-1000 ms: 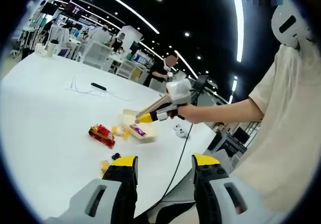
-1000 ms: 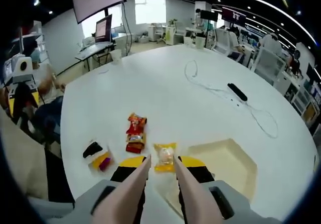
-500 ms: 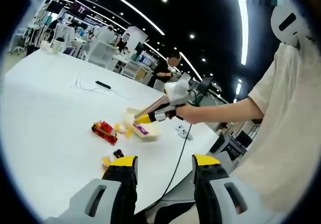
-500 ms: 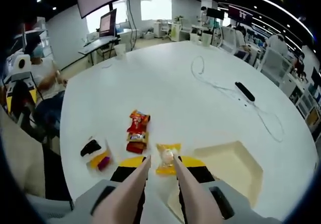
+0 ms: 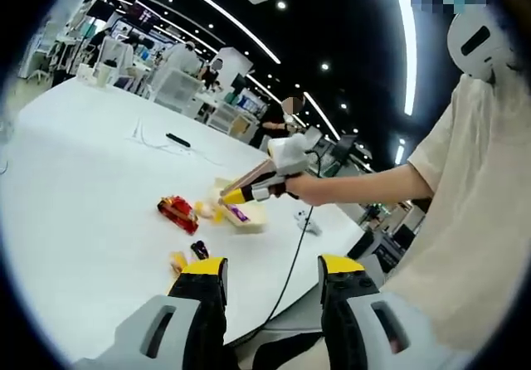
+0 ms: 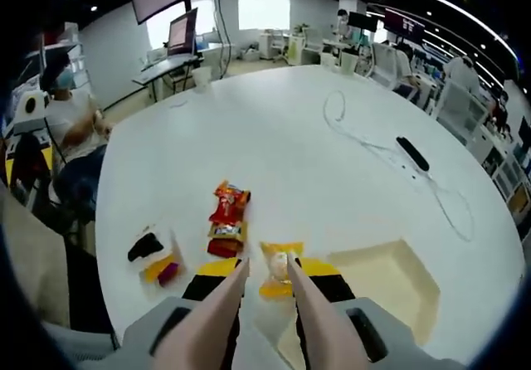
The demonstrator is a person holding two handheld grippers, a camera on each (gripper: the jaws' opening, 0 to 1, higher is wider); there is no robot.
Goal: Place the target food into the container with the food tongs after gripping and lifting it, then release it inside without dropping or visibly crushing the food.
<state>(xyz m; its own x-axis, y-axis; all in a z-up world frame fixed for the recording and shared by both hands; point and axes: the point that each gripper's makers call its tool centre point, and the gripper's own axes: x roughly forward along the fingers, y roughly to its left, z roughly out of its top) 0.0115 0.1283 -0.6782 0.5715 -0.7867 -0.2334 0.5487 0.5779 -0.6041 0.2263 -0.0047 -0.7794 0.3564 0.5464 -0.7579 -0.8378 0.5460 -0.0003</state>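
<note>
My right gripper (image 6: 262, 272) grips the food tongs (image 6: 264, 304), tips around yellow-wrapped bun (image 6: 277, 265), beside container (image 6: 390, 283). Left gripper (image 5: 272, 275): jaws apart, empty.

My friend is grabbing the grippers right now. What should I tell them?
Right gripper: holds food tongs, tips either side of the yellow-wrapped snack; a firm pinch cannot be confirmed.
Left gripper: open, holding nothing, back near the table edge.
Things: cream container sits beside the snack, to its right in the right gripper view; red snack packet and two small wrapped pieces lie on the white table.
Done: tongs lined up on the snack.
Left: grip, lift, carry over the container, release gently inside.
</note>
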